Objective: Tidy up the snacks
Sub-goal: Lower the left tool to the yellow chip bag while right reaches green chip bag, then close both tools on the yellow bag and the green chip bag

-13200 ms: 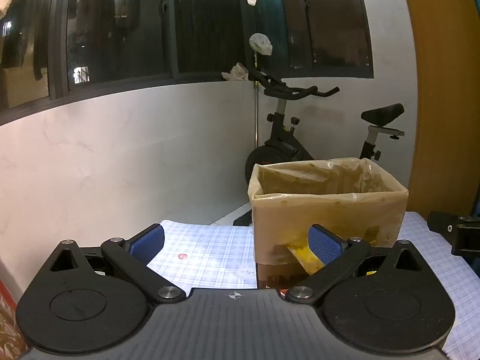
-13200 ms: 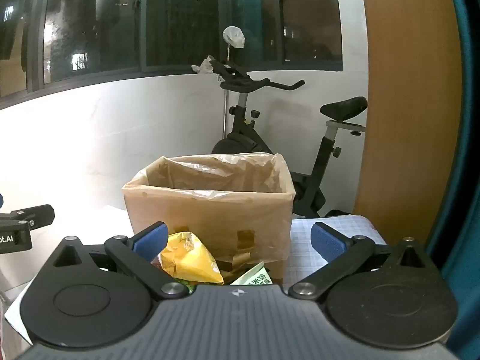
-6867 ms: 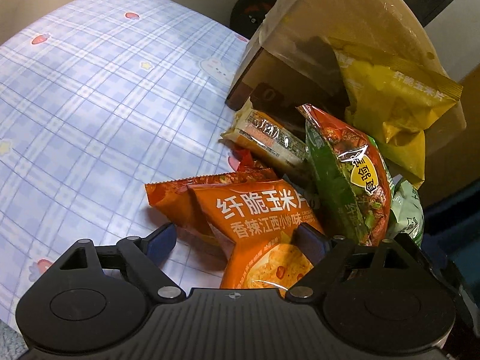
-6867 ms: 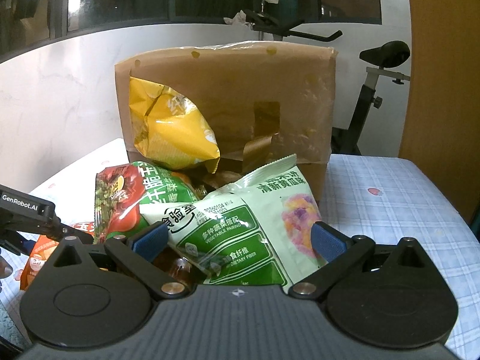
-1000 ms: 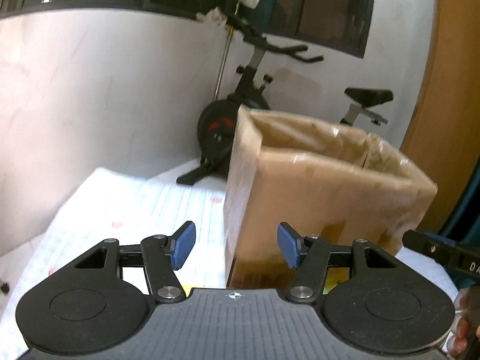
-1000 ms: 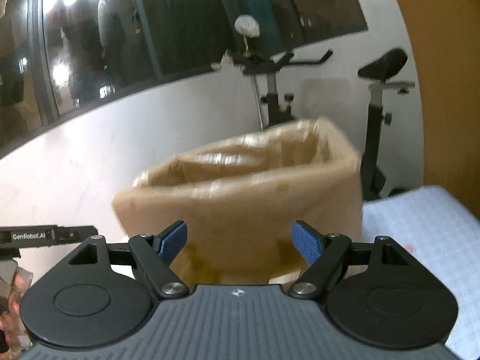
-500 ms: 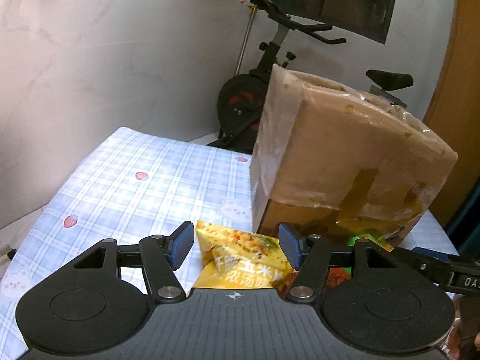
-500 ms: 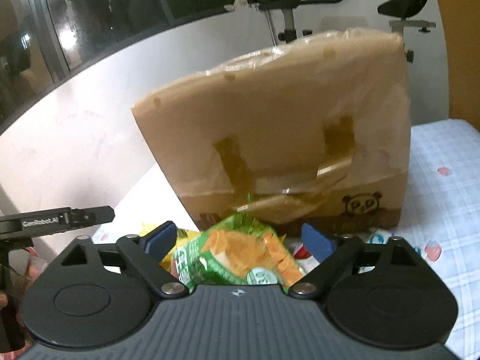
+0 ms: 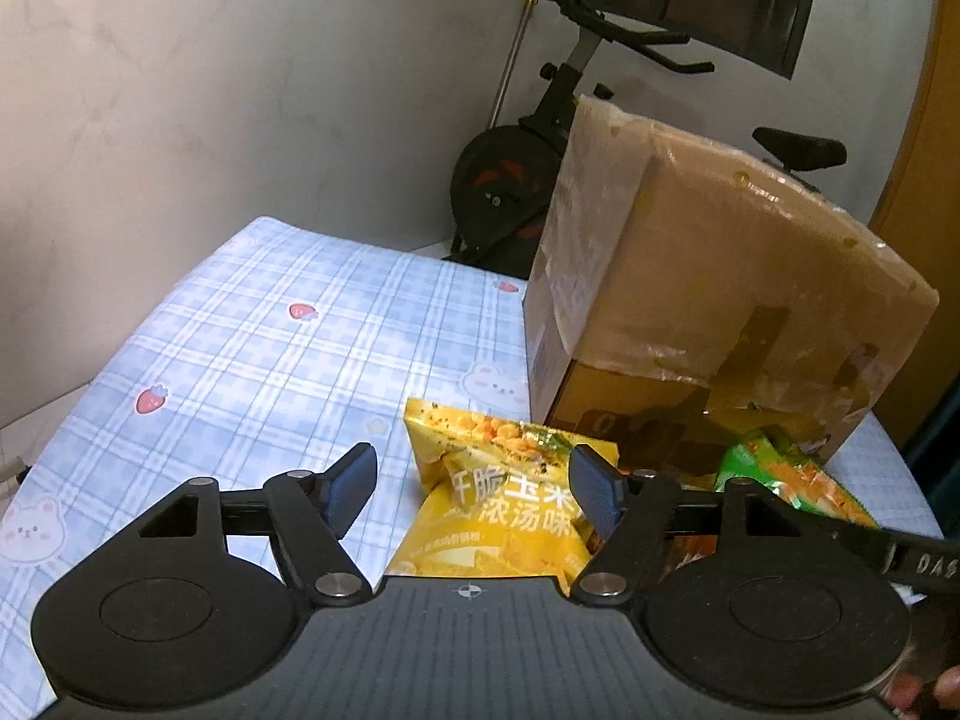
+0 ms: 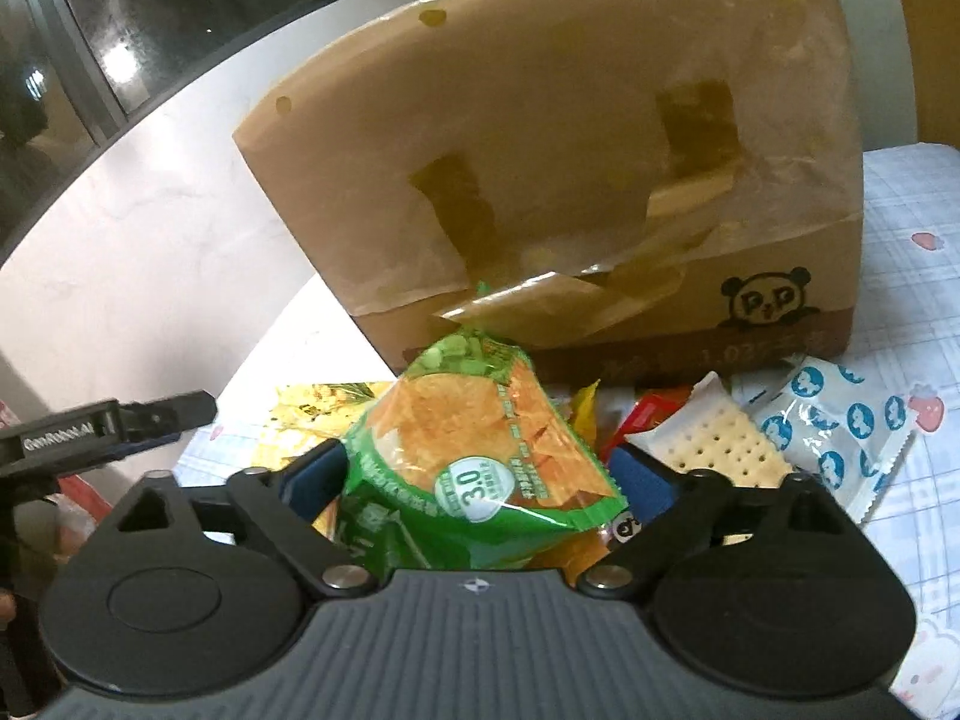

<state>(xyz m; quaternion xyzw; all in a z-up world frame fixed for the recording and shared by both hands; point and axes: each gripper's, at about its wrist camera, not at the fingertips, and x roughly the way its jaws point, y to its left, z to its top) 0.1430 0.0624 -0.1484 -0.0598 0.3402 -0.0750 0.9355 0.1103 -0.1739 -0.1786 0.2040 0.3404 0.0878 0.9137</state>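
A cardboard box [image 9: 708, 276] lined with plastic stands on the checked tablecloth [image 9: 252, 360]; it also shows in the right wrist view [image 10: 570, 180]. Snack packets lie in front of it. My left gripper [image 9: 474, 486] is open, its pads on either side of a yellow corn-chip bag [image 9: 504, 504] lying on the cloth. My right gripper [image 10: 474, 474] is open around a green chip bag [image 10: 474, 468], the pads close to its sides. The green bag also shows in the left wrist view [image 9: 792, 474].
A cracker packet [image 10: 714, 438], a white packet with blue prints [image 10: 840, 420] and a red packet [image 10: 654, 408] lie right of the green bag. An exercise bike [image 9: 528, 180] stands behind the table by the white wall. The other gripper's arm [image 10: 102, 426] shows at left.
Both grippers have tilted down and moved closer to the snack pile. The yellow bag now lies between the left pads and the green bag between the right pads.
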